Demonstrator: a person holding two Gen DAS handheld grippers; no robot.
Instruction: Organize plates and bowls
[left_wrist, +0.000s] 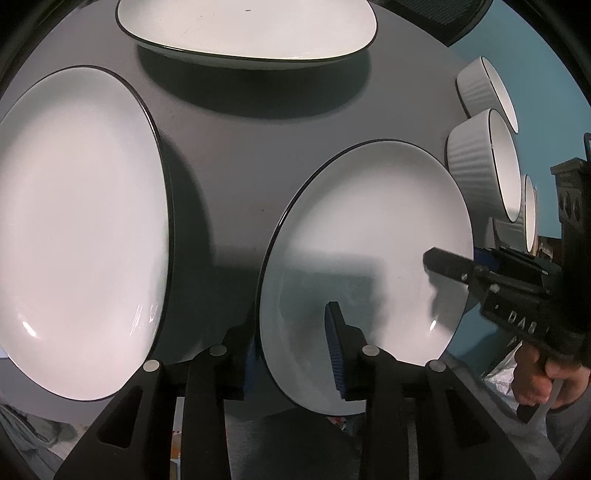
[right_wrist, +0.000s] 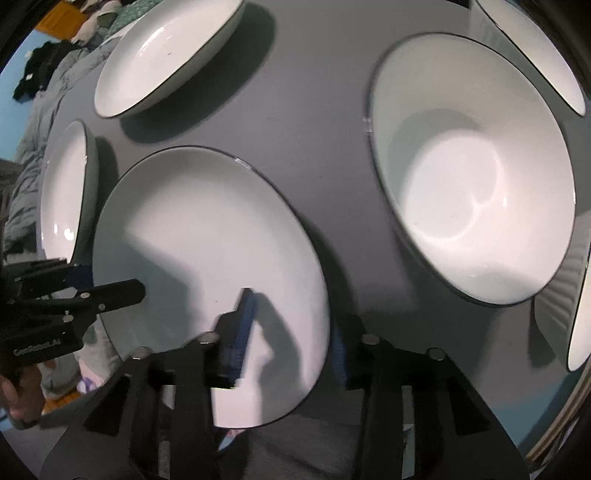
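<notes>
**A:** What shows from the left wrist?

**B:** The left gripper (left_wrist: 291, 325) straddles the near-left rim of the near plate (left_wrist: 369, 229). One blue pad is over the white inside, the other is outside the rim. The pads stand apart and do not press the rim.

**A:** And the plate itself?

**B:** It lies on the dark tabletop (left_wrist: 229, 147), between a large plate (left_wrist: 74, 229) on the left and ribbed bowls (left_wrist: 476, 166) on the right. A far plate (left_wrist: 251, 26) sits beyond. The right gripper (left_wrist: 458, 258) reaches over the plate's opposite rim, with a hand (left_wrist: 535, 376) on its grip.

**A:** From the right wrist?

**B:** It is the same plate. One finger of the right gripper is over the plate's inside, the other just outside the rim, and there is slack between them, so nothing is clamped. A deep bowl (right_wrist: 480, 184) stands near, to the right.
</notes>
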